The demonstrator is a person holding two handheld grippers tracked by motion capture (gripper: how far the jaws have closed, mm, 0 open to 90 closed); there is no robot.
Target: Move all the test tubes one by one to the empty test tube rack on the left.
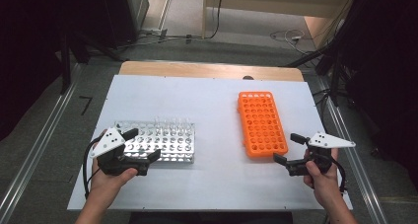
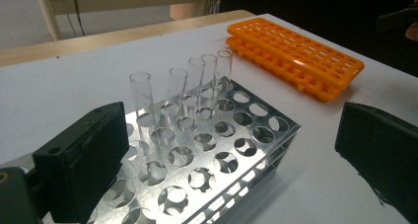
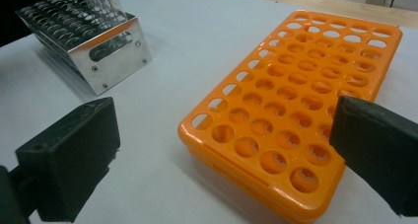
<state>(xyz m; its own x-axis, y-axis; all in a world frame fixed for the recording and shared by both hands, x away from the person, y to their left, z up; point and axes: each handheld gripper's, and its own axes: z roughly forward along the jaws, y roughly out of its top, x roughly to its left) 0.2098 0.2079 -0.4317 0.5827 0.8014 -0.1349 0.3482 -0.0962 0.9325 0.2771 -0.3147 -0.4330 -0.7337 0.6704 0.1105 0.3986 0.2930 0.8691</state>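
White tabletop [image 1: 217,184] carries two racks w/ a broad bare strip between them. Shiny metal test-tube rack [image 1: 162,142] sits left-centre, a row of clear glass tubes [image 2: 197,83] upright along its far side. Flat orange plastic tube rack [image 1: 261,123] lies right of centre, holes vacant, its right edge near the table's right side. Left gripper [image 1: 143,147] hovers at the metal rack's near-left corner, jaws wide apart, nothing between them; one jaw over the rack top. Right gripper [image 1: 288,149] sits just off the orange rack's near-right corner, jaws apart, not touching. Front strip of table open. No readable writing or labels.
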